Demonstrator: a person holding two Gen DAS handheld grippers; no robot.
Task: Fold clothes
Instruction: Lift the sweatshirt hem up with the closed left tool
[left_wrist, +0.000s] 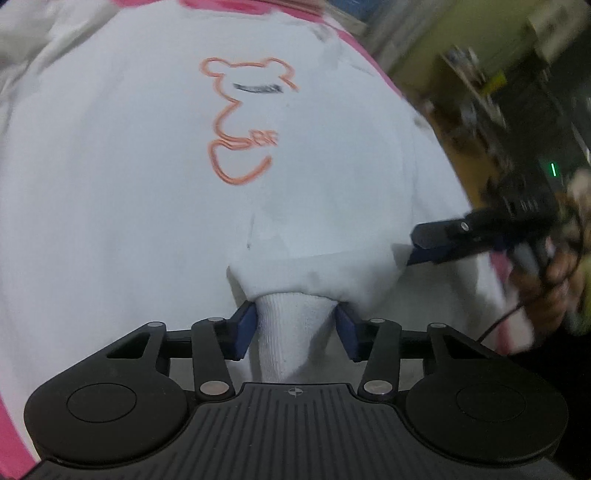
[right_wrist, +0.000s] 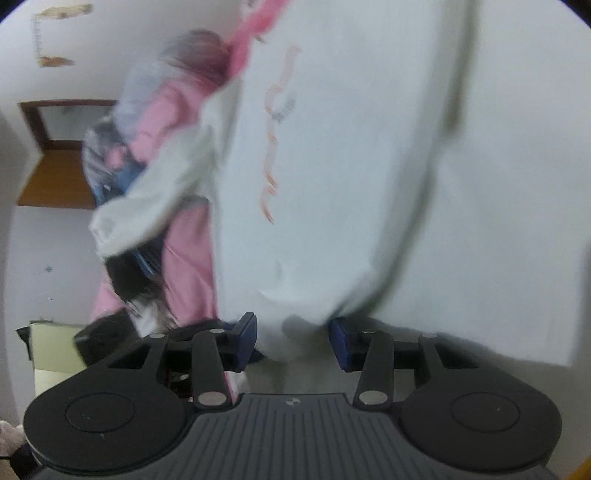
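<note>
White sweatshirt (left_wrist: 147, 184): lying spread over a pink surface (left_wrist: 11, 435), which is showing as a strip along the garment's edges. An orange bear outline (left_wrist: 240, 118) is facing up on the chest, with a small dark line of lettering across it, too blurred to read.

Ribbed cuff (left_wrist: 291, 332): white, bunching into a cone at the near edge of the garment and sitting between the blue pads (left_wrist: 243, 332) of the left gripper (left_wrist: 295, 334). The pads are pressing on both its sides, the jaws standing about half closed on the fabric.

Right gripper (right_wrist: 291, 339): in its own view, white cloth is hanging between its two blue pads (right_wrist: 247, 339) and gathering into folds there, so the jaws are pinching the sweatshirt at a middling width. In the left wrist view this gripper (left_wrist: 413, 251) is reaching in from the right, tips touching the garment's edge, with a hand (left_wrist: 554, 280) gripping its handle.

Surroundings: a heap of other clothes (right_wrist: 155, 147), pink, blue and grey, is lying beyond the white cloth. A white wall (right_wrist: 48, 240) with a brown-framed opening (right_wrist: 55, 147) is standing behind it. Everything here is motion-blurred.
</note>
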